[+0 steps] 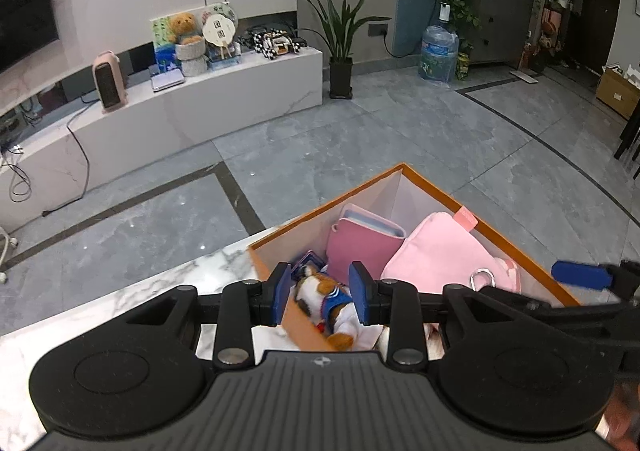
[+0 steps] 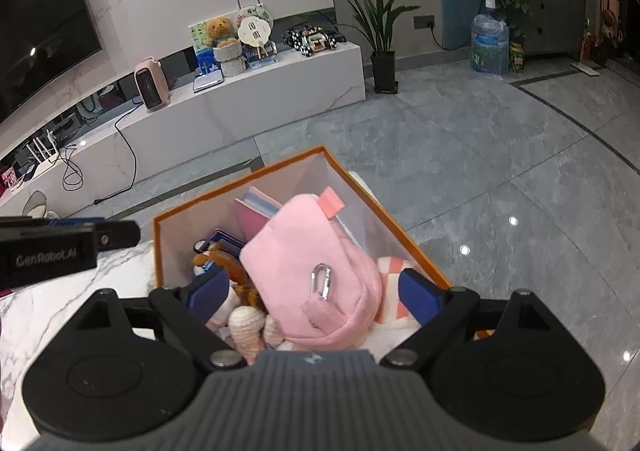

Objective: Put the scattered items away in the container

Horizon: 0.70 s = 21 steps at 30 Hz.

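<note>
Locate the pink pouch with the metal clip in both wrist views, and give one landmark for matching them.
Left wrist: pink pouch lies right of centre, inside the orange box, against its right wall.
Right wrist: pink pouch sits at centre, between the open jaws.
Shared landmark: the potted plant on the floor.

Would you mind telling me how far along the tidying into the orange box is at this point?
Mostly done, it seems. The orange box already holds a pink pouch, a pink notebook, a plush toy in a blue top and a striped knitted toy. Nothing is in hand: the right gripper is open above the pouch, and the left gripper grips nothing. The visible marble tabletop shows no stray items; elsewhere is out of view.
</note>
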Motion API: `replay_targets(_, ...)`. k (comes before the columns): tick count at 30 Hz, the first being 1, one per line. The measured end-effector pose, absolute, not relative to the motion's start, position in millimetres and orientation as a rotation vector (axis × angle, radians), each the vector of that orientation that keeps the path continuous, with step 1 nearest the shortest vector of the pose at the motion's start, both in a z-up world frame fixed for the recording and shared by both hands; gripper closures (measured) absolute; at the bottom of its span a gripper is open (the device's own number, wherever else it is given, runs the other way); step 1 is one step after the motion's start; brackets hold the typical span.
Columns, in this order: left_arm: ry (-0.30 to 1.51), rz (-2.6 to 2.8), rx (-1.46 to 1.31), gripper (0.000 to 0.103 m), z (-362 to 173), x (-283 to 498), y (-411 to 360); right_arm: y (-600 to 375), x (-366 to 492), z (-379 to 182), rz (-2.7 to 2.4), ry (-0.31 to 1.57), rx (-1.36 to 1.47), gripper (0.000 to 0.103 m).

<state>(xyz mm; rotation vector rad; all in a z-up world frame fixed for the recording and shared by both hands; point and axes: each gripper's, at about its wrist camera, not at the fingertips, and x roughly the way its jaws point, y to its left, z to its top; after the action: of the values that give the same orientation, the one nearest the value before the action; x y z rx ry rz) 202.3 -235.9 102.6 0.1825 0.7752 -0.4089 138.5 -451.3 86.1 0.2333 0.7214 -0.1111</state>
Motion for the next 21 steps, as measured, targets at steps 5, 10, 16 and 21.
replay_targets(5, 0.752, -0.391, 0.192, 0.065, 120.3, 180.2, -228.8, -448.1, 122.8, 104.4, -0.106, 0.681, 0.234, 0.009)
replay_targets(10, 0.723, -0.395, 0.193, 0.059, 137.8, 158.4, -231.9, -448.6, 101.5, 121.3, -0.109, 0.654, 0.220, 0.009)
replay_targets(16, 0.692, -0.406, 0.201, 0.048, 148.7, 130.6, -238.9, -452.7, 71.7, 141.0, -0.115, 0.616, 0.205, 0.008)
replay_targets(21, 0.675, -0.397, 0.199, 0.040, 154.8, 107.1, -235.3, -451.0, 46.5, 146.1, -0.133, 0.589, 0.202, 0.007)
